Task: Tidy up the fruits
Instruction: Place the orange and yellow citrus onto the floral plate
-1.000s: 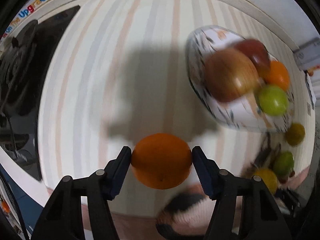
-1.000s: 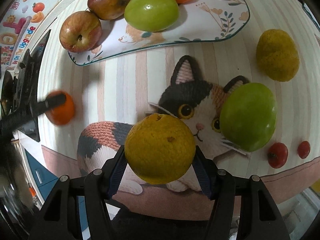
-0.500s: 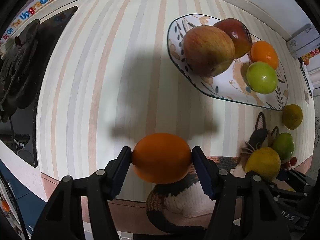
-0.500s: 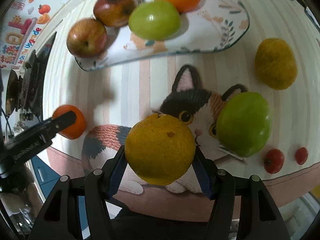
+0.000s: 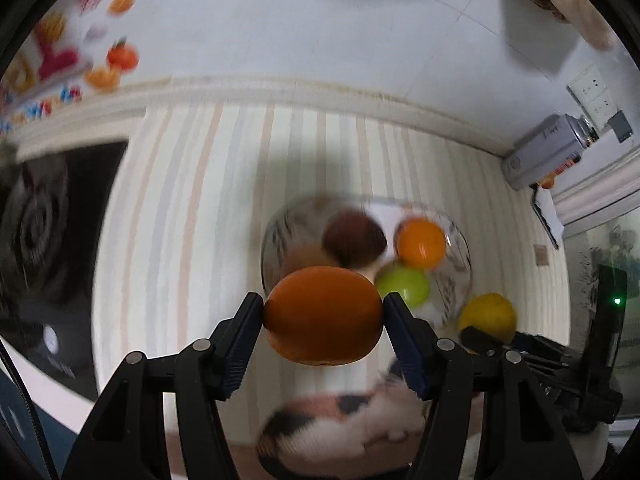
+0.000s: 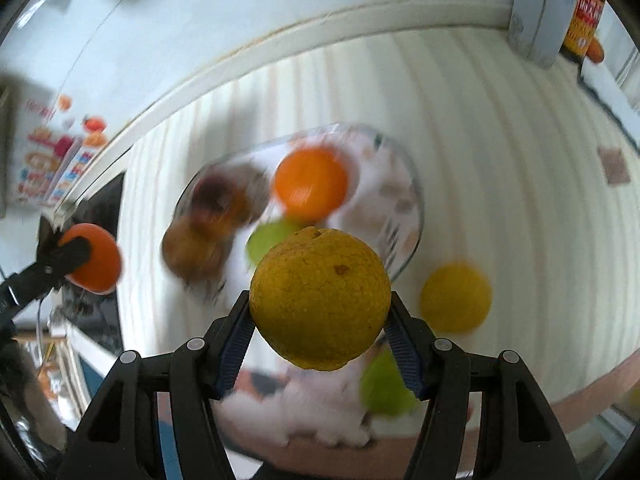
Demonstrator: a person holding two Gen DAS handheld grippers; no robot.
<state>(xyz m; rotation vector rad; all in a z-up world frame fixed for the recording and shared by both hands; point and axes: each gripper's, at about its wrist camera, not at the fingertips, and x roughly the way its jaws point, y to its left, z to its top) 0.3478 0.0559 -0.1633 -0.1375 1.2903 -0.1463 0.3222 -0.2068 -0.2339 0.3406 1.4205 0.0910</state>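
My left gripper [image 5: 324,320] is shut on an orange [image 5: 322,316] and holds it above the striped tablecloth, in front of the patterned plate [image 5: 460,248]. The plate holds two reddish apples [image 5: 354,238], an orange [image 5: 420,242] and a green fruit [image 5: 404,284], all blurred. My right gripper [image 6: 320,320] is shut on a yellow-green citrus [image 6: 320,298] and holds it in the air in front of the same plate [image 6: 404,216]. The left gripper with its orange [image 6: 94,258] shows at the left of the right wrist view. The right gripper's citrus [image 5: 488,316] shows in the left wrist view.
A yellow citrus [image 6: 456,298] and a green fruit [image 6: 384,388] lie on the cat-pattern cloth [image 6: 320,412]. A grey spray can [image 5: 548,152] stands by the back wall at the right. A black stove [image 5: 48,240] lies at the left.
Both grippers have tilted up from looking down at the table to looking toward the back wall, each still holding its fruit. The plate now sits straight ahead of both.
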